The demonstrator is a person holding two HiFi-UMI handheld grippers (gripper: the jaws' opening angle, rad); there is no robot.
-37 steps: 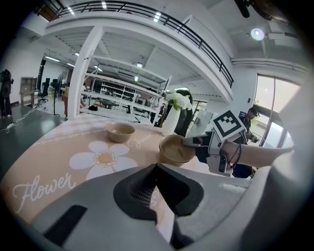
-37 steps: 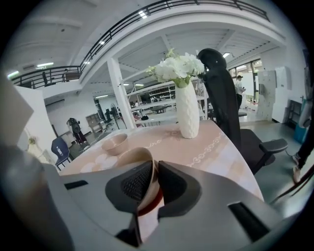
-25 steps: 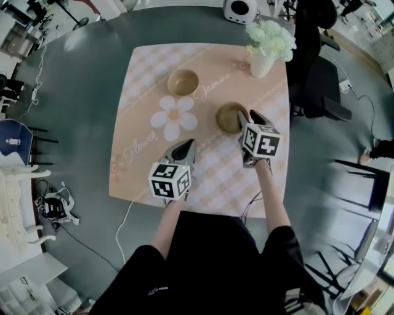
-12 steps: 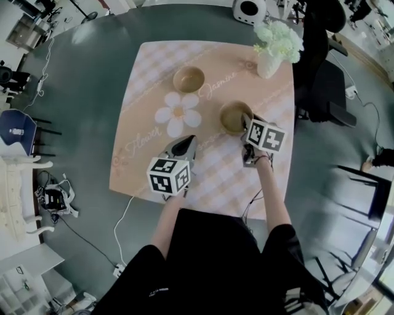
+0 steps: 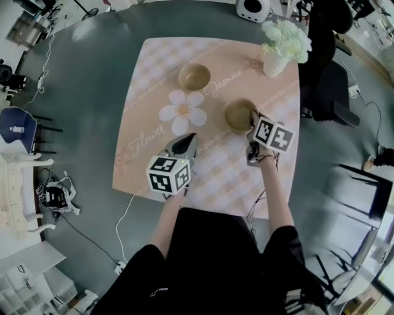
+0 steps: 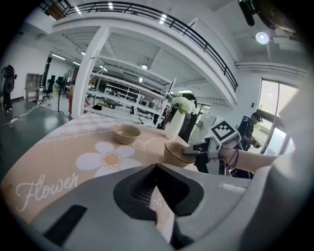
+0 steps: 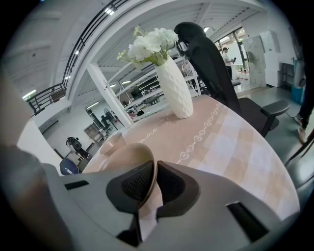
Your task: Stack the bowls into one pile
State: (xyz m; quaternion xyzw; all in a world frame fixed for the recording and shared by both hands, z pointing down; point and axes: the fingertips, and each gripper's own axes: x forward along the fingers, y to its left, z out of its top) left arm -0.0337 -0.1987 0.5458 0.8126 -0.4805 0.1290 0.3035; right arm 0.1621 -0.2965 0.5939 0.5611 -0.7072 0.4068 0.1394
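Note:
Two tan bowls stand on the peach flower-print cloth (image 5: pixel 148 74). The far bowl (image 5: pixel 194 77) (image 6: pixel 125 133) sits alone beyond the daisy print. At the right rim of the near bowl (image 5: pixel 239 115) (image 7: pixel 122 157) is my right gripper (image 5: pixel 253 117) (image 7: pixel 155 164). Its jaws are closing, with the rim's thin wall pinched between the two pads. My left gripper (image 5: pixel 189 139) (image 6: pixel 157 166) hovers over the cloth's front part. Its tips meet, nothing is held, and it is well short of both bowls.
A white vase of white flowers (image 5: pixel 276 61) (image 7: pixel 175 88) stands at the cloth's far right corner. A black chair (image 5: pixel 326 80) is just past the table's right side. A white round device (image 5: pixel 253 7) sits at the table's far edge.
The right gripper's jaws have gone from wide open to closed on the near bowl's rim, and the gripper has rolled a little. The left gripper has stayed where it was.

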